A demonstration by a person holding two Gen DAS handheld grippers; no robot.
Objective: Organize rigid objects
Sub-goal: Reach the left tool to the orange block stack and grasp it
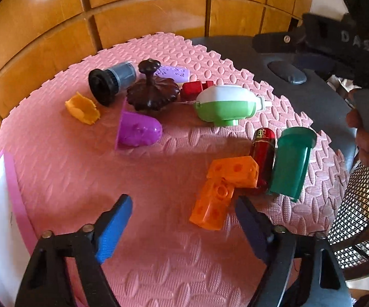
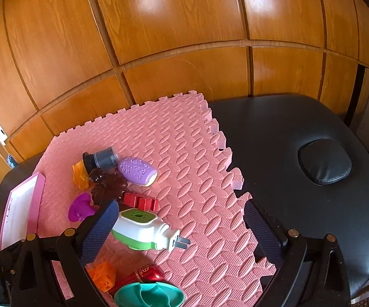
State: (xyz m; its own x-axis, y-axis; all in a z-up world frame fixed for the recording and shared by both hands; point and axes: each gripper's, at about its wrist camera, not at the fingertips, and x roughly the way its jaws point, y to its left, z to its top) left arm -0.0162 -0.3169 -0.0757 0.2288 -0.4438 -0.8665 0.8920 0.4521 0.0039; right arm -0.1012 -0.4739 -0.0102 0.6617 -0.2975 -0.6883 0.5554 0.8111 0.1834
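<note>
Several rigid objects lie on a pink foam mat (image 1: 82, 168): an orange block piece (image 1: 223, 189), a red cylinder (image 1: 262, 158), a green cup (image 1: 290, 163), a green-and-white plug device (image 1: 226, 107), a purple mould (image 1: 138, 130), a dark brown lid (image 1: 152, 92), a grey-black cap (image 1: 112, 81), a yellow piece (image 1: 83, 108), a red block (image 1: 196, 89) and a lilac piece (image 1: 173, 73). My left gripper (image 1: 184, 204) is open and empty just above the mat, the orange piece by its right finger. My right gripper (image 2: 182, 212) is open and empty over the mat, beside the plug device (image 2: 143, 230).
The mat (image 2: 184, 153) lies on a black padded table (image 2: 299, 192) with a headrest plug (image 2: 325, 163). A pink-rimmed white tray (image 1: 0, 217) sits at the mat's left edge, also in the right wrist view (image 2: 20, 209). Wooden panelled wall (image 2: 184, 25) stands behind. A mesh chair (image 1: 358, 217) is at right.
</note>
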